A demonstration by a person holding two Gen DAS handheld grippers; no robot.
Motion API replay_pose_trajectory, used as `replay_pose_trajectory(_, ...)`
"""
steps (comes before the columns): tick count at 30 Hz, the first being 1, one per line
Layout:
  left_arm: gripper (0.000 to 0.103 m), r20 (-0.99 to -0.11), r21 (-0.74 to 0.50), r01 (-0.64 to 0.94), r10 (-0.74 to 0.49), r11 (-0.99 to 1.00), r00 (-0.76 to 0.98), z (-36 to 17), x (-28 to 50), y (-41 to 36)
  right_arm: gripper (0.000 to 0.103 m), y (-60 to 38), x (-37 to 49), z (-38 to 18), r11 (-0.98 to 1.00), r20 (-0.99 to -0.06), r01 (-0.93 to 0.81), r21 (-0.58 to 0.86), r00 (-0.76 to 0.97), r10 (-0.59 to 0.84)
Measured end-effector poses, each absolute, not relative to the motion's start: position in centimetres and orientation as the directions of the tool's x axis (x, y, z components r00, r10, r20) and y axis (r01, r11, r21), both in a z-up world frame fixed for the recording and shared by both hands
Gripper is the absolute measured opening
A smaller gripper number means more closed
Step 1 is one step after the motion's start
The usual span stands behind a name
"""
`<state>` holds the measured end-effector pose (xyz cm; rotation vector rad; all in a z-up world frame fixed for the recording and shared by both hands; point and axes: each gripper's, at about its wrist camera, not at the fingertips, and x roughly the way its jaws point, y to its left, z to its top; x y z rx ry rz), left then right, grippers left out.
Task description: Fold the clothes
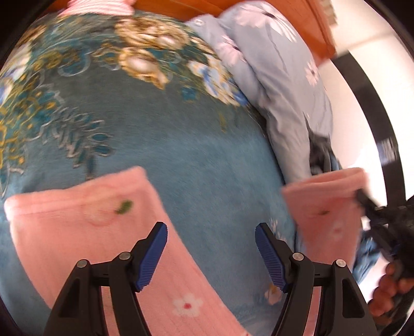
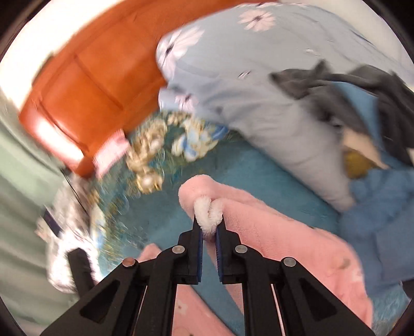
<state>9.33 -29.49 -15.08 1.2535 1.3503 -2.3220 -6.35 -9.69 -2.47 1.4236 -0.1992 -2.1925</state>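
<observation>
Right gripper [image 2: 208,232] pinches the fluffy white cuff of the pink pajama pants [image 2: 279,232] on the blue flowered blanket [image 2: 233,165], while the left gripper [image 1: 211,253] gapes empty over a pant leg and should grab low, then pull flat.

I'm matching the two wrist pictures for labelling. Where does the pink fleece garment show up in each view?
Left wrist: pink fleece garment lies lower left, a second part at right by the right gripper.
Right wrist: lower centre to lower right, its edge pinched in the shut jaws.
Shared landmark: the orange wooden headboard.
</observation>
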Motion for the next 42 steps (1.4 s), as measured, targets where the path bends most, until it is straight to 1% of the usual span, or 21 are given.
replay_pose_trajectory(4, 0.074, -0.715, -0.681, 0.57, 0.248, -0.46, -0.654, -16.1, 10.6, -31.6, 0.009, -15.5, -6.5, -8.8, -0.855, -0.876, 0.363, 0.369, -0.172, -0.451)
replay_pose_trajectory(7, 0.074, -0.708, -0.7, 0.593, 0.272, -0.398, -0.652, -17.1, 11.0, -32.5, 0.009, -16.9, -5.8, -12.2, -0.86, -0.906, 0.373, 0.348, -0.102, -0.411)
replay_pose_trajectory(8, 0.074, -0.705, -0.705, 0.595, 0.282, -0.387, -0.651, -17.4, 11.0, -32.5, 0.012, -16.9, -5.5, -13.0, -0.861, -0.911, 0.373, 0.346, -0.085, -0.403)
replay_pose_trajectory(9, 0.074, -0.702, -0.709, 0.593, 0.295, -0.381, -0.649, -17.6, 10.8, -32.5, 0.013, -16.8, -5.1, -13.7, -0.861, -0.915, 0.375, 0.342, -0.074, -0.396)
replay_pose_trajectory(10, 0.074, -0.698, -0.713, 0.592, 0.308, -0.375, -0.646, -17.8, 10.7, -32.4, 0.017, -16.7, -4.8, -14.0, -0.858, -0.919, 0.389, 0.337, -0.063, -0.39)
replay_pose_trajectory(12, 0.074, -0.699, -0.713, 0.585, 0.33, -0.386, -0.635, -17.9, 10.2, -32.0, 0.04, -16.4, -4.1, -14.0, -0.841, -0.92, 0.439, 0.317, -0.073, -0.385)
replay_pose_trajectory(14, 0.074, -0.705, -0.707, 0.578, 0.348, -0.408, -0.617, -18.0, 9.6, -31.5, 0.042, -15.8, -3.2, -12.9, -0.826, -0.911, 0.468, 0.314, -0.096, -0.401)
replay_pose_trajectory(16, 0.074, -0.717, -0.696, 0.575, 0.367, -0.431, -0.592, -18.2, 8.9, -31.0, 0.043, -13.9, -2.5, -11.9, -0.83, -0.896, 0.449, 0.331, -0.126, -0.426)
replay_pose_trajectory(18, 0.074, -0.732, -0.68, 0.574, 0.386, -0.456, -0.561, -18.5, 8.0, -30.6, 0.045, -11.4, -2.2, -11.0, -0.841, -0.878, 0.41, 0.353, -0.166, -0.449)
replay_pose_trajectory(20, 0.074, -0.739, -0.673, 0.563, 0.411, -0.48, -0.534, -18.8, 6.8, -30.0, 0.048, -7.0, -0.9, -10.0, -0.868, -0.872, 0.351, 0.351, -0.216, -0.44)
replay_pose_trajectory(23, 0.074, -0.751, -0.659, 0.534, 0.425, -0.529, -0.505, -18.8, 4.8, -29.1, 0.048, 1.2, 1.7, -9.5, -0.934, -0.9, 0.233, 0.272, -0.284, -0.332)
replay_pose_trajectory(27, 0.074, -0.784, -0.62, 0.53, 0.428, -0.578, -0.451, -19.5, 2.5, -28.2, 0.048, 12.8, 6.9, -10.3, -0.982, -0.946, -0.005, 0.189, -0.269, -0.181)
replay_pose_trajectory(30, 0.072, -0.806, -0.59, 0.517, 0.41, -0.621, -0.427, -19.7, 1.5, -27.5, 0.048, 19.0, 12.1, -10.6, -0.967, -0.961, -0.161, 0.198, -0.227, -0.159)
replay_pose_trajectory(31, 0.07, -0.812, -0.579, 0.51, 0.397, -0.636, -0.427, -19.7, 1.4, -27.2, 0.048, 20.4, 13.9, -10.6, -0.958, -0.962, -0.198, 0.207, -0.218, -0.163)
replay_pose_trajectory(33, 0.054, -0.831, -0.548, 0.501, 0.365, -0.67, -0.42, -19.6, 1.1, -26.7, 0.048, 21.2, 16.5, -11.0, -0.957, -0.968, -0.209, 0.2, -0.193, -0.16)
replay_pose_trajectory(34, 0.033, -0.844, -0.526, 0.499, 0.349, -0.689, -0.407, -19.7, 0.9, -26.5, 0.048, 21.5, 17.8, -11.1, -0.957, -0.971, -0.214, 0.196, -0.18, -0.158)
replay_pose_trajectory(35, 0.02, -0.857, -0.503, 0.497, 0.332, -0.707, -0.395, -19.7, 0.7, -26.4, 0.048, 21.9, 19.1, -11.3, -0.957, -0.973, -0.219, 0.192, -0.168, -0.156)
replay_pose_trajectory(36, 0.019, -0.863, -0.488, 0.488, 0.319, -0.724, -0.391, -19.5, 0.4, -26.2, 0.048, 22.2, 19.7, -11.8, -0.956, -0.977, -0.229, 0.181, -0.156, -0.147)
replay_pose_trajectory(37, 0.015, -0.865, -0.479, 0.473, 0.308, -0.739, -0.396, -19.1, 0.2, -25.9, 0.049, 22.3, 20.1, -12.2, -0.954, -0.977, -0.24, 0.181, -0.153, -0.147)
replay_pose_trajectory(38, 0.014, -0.865, -0.471, 0.448, 0.296, -0.76, -0.406, -18.4, -0.1, -25.6, 0.048, 22.5, 20.3, -12.4, -0.95, -0.975, -0.25, 0.19, -0.163, -0.152)
replay_pose_trajectory(42, 0.014, -0.825, -0.46, 0.297, 0.279, -0.837, -0.491, -13.9, -1.6, -23.6, 0.048, 20.9, 17.7, -12.3, -0.947, -0.948, -0.211, 0.242, -0.26, -0.185)
